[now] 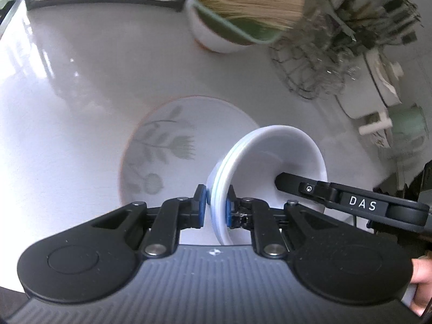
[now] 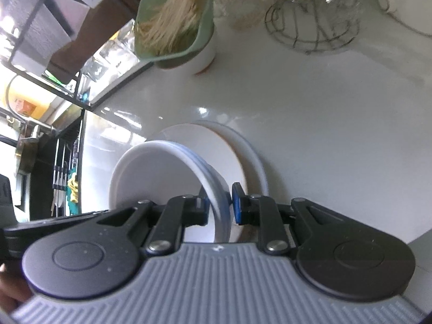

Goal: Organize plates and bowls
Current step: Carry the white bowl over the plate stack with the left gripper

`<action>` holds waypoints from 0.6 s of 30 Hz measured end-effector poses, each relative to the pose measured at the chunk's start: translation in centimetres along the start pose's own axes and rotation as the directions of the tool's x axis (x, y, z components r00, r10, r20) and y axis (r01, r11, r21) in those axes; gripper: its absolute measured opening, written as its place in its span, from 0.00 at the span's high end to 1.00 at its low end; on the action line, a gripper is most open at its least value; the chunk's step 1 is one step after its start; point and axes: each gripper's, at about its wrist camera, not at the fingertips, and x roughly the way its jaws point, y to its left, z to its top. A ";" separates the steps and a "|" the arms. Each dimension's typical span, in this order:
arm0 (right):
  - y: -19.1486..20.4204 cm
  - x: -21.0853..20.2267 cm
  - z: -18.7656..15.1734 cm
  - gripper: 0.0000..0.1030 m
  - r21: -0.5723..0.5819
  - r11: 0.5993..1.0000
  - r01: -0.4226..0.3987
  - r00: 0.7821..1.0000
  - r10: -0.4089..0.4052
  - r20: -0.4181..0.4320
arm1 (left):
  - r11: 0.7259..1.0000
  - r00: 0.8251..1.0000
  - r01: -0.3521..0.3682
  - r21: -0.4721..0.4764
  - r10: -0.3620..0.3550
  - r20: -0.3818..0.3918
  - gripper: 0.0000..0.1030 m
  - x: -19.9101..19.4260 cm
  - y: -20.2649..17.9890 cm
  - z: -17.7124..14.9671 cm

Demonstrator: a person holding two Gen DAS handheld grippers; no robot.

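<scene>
White ceramic everywhere in this one. Both sets of tongs were clamped on the same white bowl (image 1: 272,162), one on each side of its rim: the left tongs (image 1: 216,205) pinched the rim edge at about 6 o'clock in the left wrist view, and the right tongs (image 2: 220,205) did the same on the opposite side. The bowl's rim showed layered edges, so it might've been a couple of bowls nested together, hard to say for sure.

Progress-wise I'd call it mid-carry. The bowl was tilted up on edge and hanging just above a floral plate (image 1: 162,148), which lay flat on the surface (image 1: 81,81). In the right wrist view that plate looked like it sat on another larger plate (image 2: 256,162), so some stacking seemed done already. What was left, as far as I could judge: set the bowl down level on the stack and let go.

Room stuff: glossy white surface with window glare on it. At 12 o'clock stood a green-and-white pot (image 1: 232,19) full of pale straw-like sticks, and at 2 o'clock a wire basket (image 1: 305,64) plus some blurry clutter. A dark metal rack (image 2: 48,27) was off at 10 o'clock in the right view.
</scene>
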 end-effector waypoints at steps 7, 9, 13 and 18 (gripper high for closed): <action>1.7 2.2 0.2 0.81 0.003 1.000 0.030 1.000 -0.030 -0.003 | 1.000 1.000 0.005 -0.026 -0.006 -0.021 0.84 1.1 2.3 2.2; 2.0 2.5 0.1 0.81 -0.003 0.999 0.054 0.999 -0.054 0.000 | 1.000 0.999 0.010 -0.008 -0.010 -0.035 0.84 1.7 2.4 2.5; 1.6 3.3 0.1 0.81 0.039 0.996 0.074 0.997 -0.074 -0.001 | 1.000 0.998 0.019 0.018 -0.018 -0.064 0.84 2.7 2.6 3.3; 1.3 3.9 -0.1 0.81 0.071 0.994 0.085 0.996 -0.086 0.015 | 1.000 0.996 0.017 0.020 -0.016 -0.088 0.84 3.5 2.7 4.1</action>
